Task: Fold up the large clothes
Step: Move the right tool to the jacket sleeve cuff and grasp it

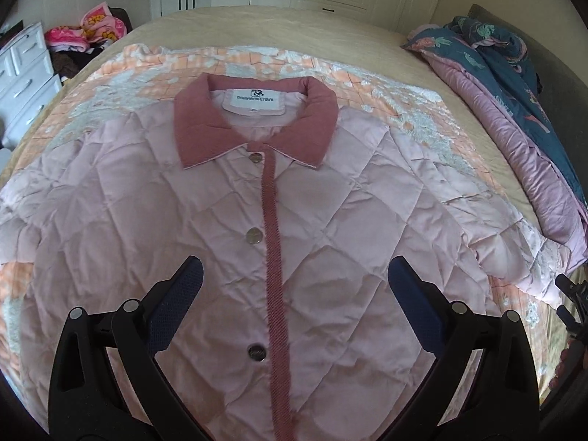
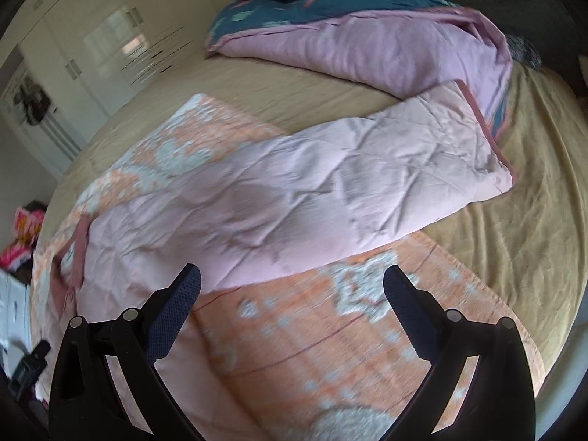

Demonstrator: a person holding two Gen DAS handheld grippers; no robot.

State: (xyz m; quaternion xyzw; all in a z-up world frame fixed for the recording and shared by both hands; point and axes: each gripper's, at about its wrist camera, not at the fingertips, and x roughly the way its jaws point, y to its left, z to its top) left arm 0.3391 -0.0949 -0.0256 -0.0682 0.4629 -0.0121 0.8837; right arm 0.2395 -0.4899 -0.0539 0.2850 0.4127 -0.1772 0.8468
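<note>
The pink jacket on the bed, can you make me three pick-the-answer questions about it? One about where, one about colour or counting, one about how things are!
1. What lies directly under the jacket?
A. floor
B. orange patterned blanket
C. chair

2. How many snap buttons show down its front?
A. one
B. three
C. six

3. How is the left tool?
A. open, holding nothing
B. shut on the collar
C. shut on a sleeve

Answers: 1 B, orange blanket shows around the jacket's edges. 2 B, three silver snaps sit beside the dark pink strip. 3 A, its fingers stand wide apart above the jacket front.
</note>
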